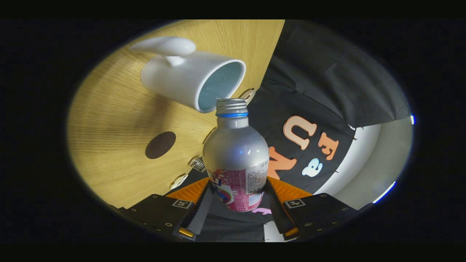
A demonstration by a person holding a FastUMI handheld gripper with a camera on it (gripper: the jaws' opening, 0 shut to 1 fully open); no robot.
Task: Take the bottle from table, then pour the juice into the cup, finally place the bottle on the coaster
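I see the table [120, 120] first, a pale wood-grain top that is rolled steeply in my view, its edge running down past the bottle toward the fingers. Beside that edge hangs the dark cloth wall [327, 87], and past the cloth a pale floor or wall strip that I cannot make out clearly.

The cup [182, 78] stands on the table beyond the bottle, a white mug with a bluish inside and its handle on the side turned away from the bottle. Its open rim faces the bottle's mouth, and the two look almost in contact, though I cannot tell if they touch.

The bottle [236, 160] is lifted off the table and held between my fingers. It is silver with a pink printed label, a blue ring under a bare threaded neck, and no cap on it. I cannot see any juice flowing.

My gripper [236, 198] is pinching the bottle low on its label, both fingers pressing its sides.

The coaster [160, 145], a small dark round, lies flat on the table, well apart from the cup.

A few small tags sit along the table edge near the bottle.
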